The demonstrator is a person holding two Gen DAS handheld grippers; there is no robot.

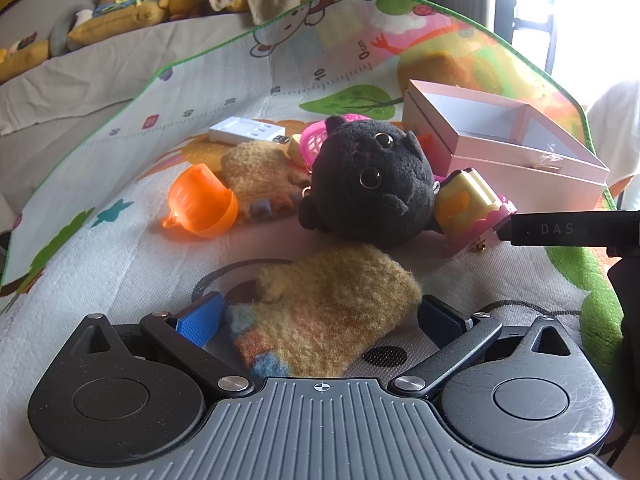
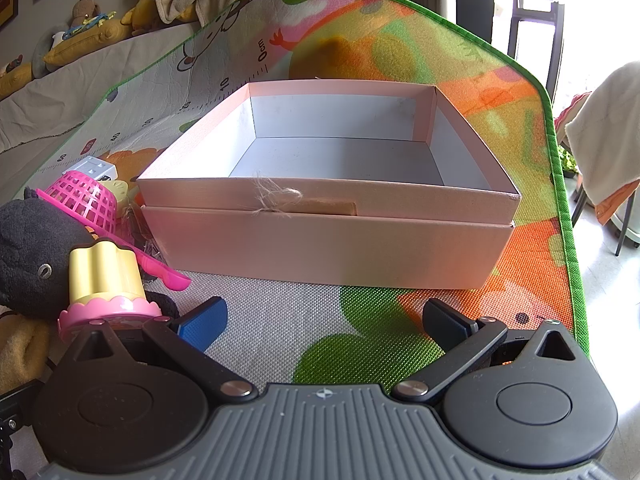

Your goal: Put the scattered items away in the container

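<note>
My left gripper (image 1: 320, 318) is open, its fingers on either side of a fuzzy yellow mitten (image 1: 324, 320) lying on the play mat. Beyond it lie a black plush cat (image 1: 372, 184), a second yellow mitten (image 1: 260, 176), an orange capsule half (image 1: 200, 204), a pink toy basket (image 1: 314, 140), a white adapter (image 1: 246, 130) and a yellow-and-pink toy cake (image 1: 472, 204). The open pink box (image 1: 512, 152) stands at the right. My right gripper (image 2: 322, 320) is open and empty over the mat, just in front of the pink box (image 2: 328, 236), which holds nothing. The toy cake (image 2: 106, 280) stands at its left.
The colourful play mat (image 2: 500, 80) lies on a bed, its green edge close to the box's right side. Plush toys and cushions (image 1: 112, 16) line the wall behind. The right gripper's finger (image 1: 568, 230) reaches in from the right of the left wrist view.
</note>
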